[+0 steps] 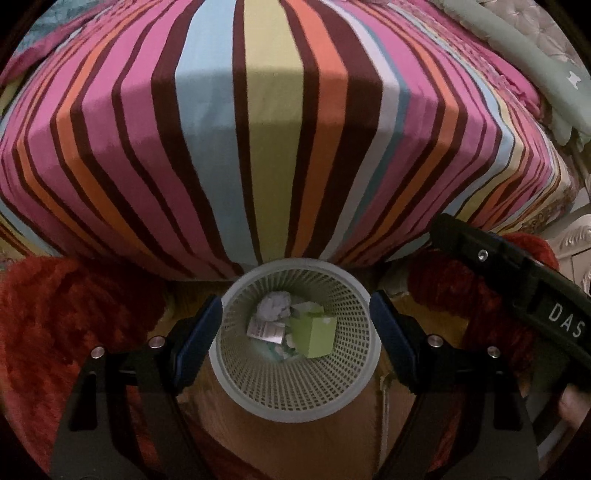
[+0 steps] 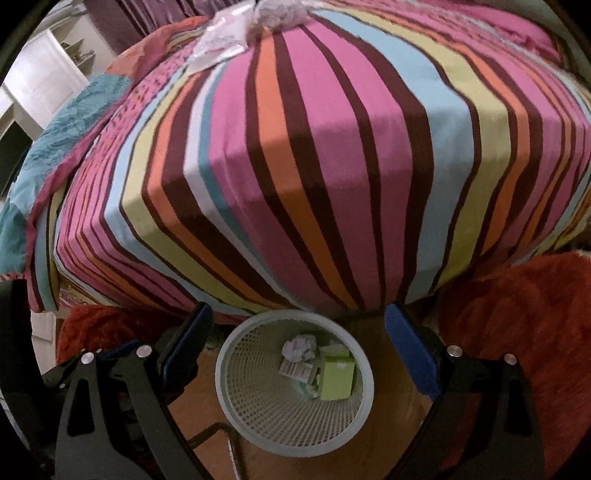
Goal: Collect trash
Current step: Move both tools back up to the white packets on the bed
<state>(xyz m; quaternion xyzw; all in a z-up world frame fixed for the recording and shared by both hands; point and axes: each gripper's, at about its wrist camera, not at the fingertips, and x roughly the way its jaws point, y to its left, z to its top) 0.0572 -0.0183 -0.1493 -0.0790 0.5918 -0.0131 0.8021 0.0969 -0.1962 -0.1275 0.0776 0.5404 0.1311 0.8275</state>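
A white mesh wastebasket [image 1: 364, 373] stands on the wooden floor against the striped bed. In it lie a green box [image 1: 314, 338], a crumpled paper ball [image 1: 273, 306] and a printed wrapper [image 1: 266, 328]. My left gripper [image 1: 295, 325] is open and empty above the basket. My right gripper [image 2: 295, 347] is open and empty above the same basket [image 2: 229, 391], with the green box [image 2: 336, 376] below. On the bed top lie a clear plastic wrapper [image 2: 221, 40] and a crumpled paper [image 2: 280, 13]. The right gripper's body [image 1: 517, 288] shows in the left wrist view.
The bed [image 1: 273, 129] with a striped sheet fills the upper view. Red shaggy rugs [image 1: 66, 314] [image 2: 524, 332] lie on both sides of the basket. White furniture [image 2: 40, 81] stands at far left. A green pillow [image 1: 535, 66] lies at the bed's right.
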